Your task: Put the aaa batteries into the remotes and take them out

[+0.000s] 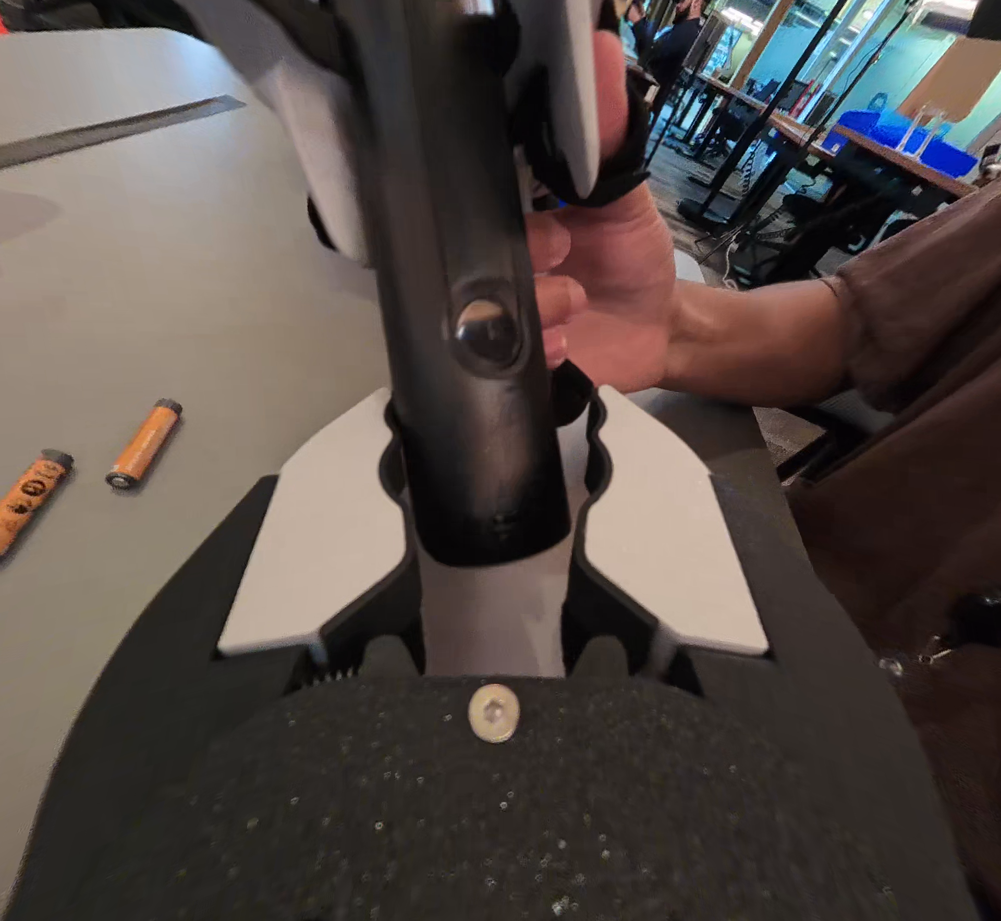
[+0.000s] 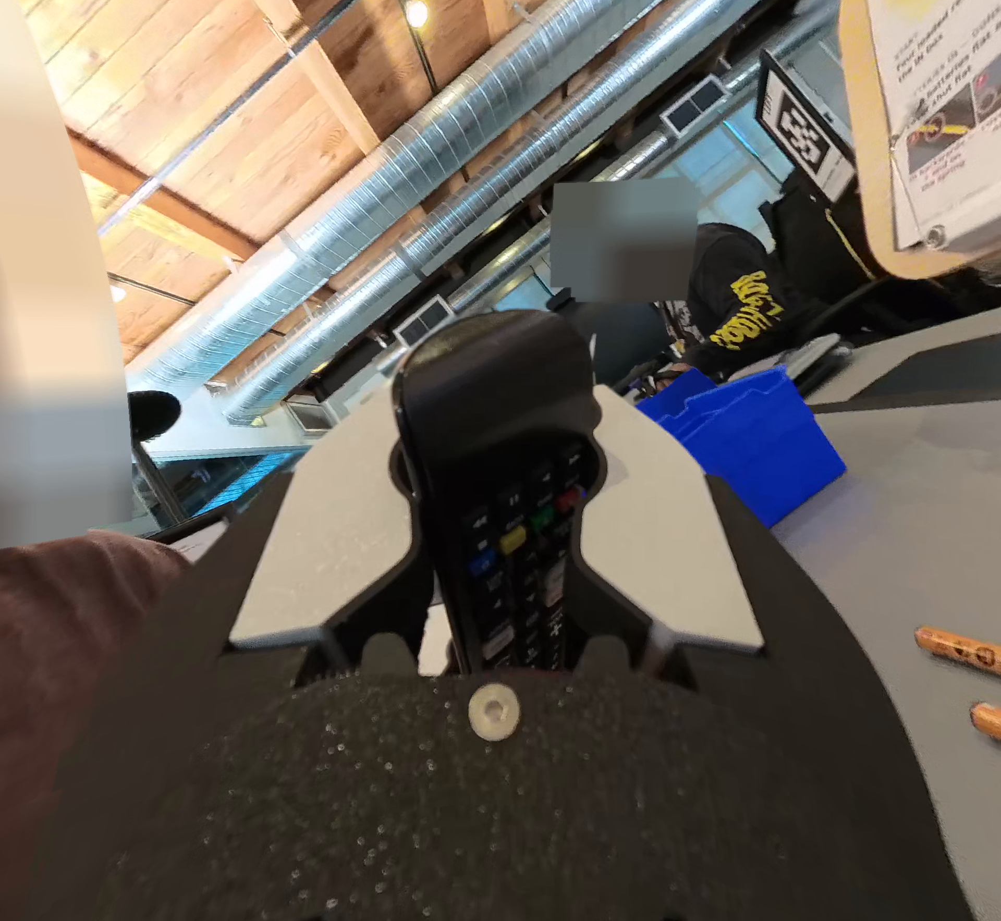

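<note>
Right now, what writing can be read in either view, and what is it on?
Battery: dark print, blurred.
Remote: button marks, too small.
Posted sheet: printed lines, not transcribed here.
Black sleeve: yellow lettering, not transcribed here.
Marker board: coded pattern, edge print too small.

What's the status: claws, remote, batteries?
Left claw and right claw both shut on the black remote, held up between them. Two orange AAA batteries loose on the grey table. Nothing in the way.
</note>
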### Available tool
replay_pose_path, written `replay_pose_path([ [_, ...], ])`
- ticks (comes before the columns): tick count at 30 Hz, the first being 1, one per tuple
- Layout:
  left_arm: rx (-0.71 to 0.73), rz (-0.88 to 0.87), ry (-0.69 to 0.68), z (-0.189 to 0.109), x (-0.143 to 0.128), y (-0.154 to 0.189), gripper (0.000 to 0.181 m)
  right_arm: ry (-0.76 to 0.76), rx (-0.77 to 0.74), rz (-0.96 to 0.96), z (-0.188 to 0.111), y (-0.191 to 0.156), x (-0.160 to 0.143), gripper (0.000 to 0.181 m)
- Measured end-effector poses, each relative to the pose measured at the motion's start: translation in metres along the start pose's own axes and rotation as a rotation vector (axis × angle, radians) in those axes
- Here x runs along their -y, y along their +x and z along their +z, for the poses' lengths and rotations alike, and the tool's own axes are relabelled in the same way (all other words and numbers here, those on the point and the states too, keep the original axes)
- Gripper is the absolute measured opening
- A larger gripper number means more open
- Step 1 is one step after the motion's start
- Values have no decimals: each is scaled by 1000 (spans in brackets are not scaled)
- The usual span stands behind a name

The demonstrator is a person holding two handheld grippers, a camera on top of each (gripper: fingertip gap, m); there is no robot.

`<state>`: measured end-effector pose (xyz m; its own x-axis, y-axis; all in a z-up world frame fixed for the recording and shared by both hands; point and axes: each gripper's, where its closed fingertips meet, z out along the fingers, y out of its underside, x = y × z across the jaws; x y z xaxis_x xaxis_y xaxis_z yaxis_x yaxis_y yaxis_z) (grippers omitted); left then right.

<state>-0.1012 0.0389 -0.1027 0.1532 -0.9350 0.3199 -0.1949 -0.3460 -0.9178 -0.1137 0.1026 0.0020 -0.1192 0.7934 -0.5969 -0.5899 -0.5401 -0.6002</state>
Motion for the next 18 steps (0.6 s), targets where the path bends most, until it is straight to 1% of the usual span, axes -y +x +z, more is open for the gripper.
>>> replay_pose_path([
  [2,32,17,-16,-1,1,-3,54,-4,-31,3,2,1,-2,58],
  [3,17,5,-16,-2,2,-2,53,1,-30,9,2,0,-2,59],
  [5,-43,-39,-32,-6,2,3,52,-52,-36,-20,0,-2,-7,60],
  [8,-185,-134,-39,-16,6,16,50,-193,12,-139,-9,-9,-22,62],
  [10,-239,-170,-64,-19,5,21,50,-355,48,-222,-16,-12,-41,63],
  [11,-264,-177,-91,-20,3,24,50,-423,68,-266,-18,-13,-50,68],
  [12,-284,-182,-108,-19,3,27,50,-463,88,-294,-18,-16,-56,78],
  [14,-324,-198,-132,-18,3,33,50,-460,160,-262,-13,-28,-57,87],
  [15,-327,-197,-141,-17,4,33,49,-455,195,-229,-11,-33,-56,86],
  [16,-324,-194,-153,-17,3,33,49,-448,199,-227,-10,-34,-55,81],
  [18,-321,-181,-129,-18,9,31,49,-461,189,-267,-12,-34,-54,73],
])
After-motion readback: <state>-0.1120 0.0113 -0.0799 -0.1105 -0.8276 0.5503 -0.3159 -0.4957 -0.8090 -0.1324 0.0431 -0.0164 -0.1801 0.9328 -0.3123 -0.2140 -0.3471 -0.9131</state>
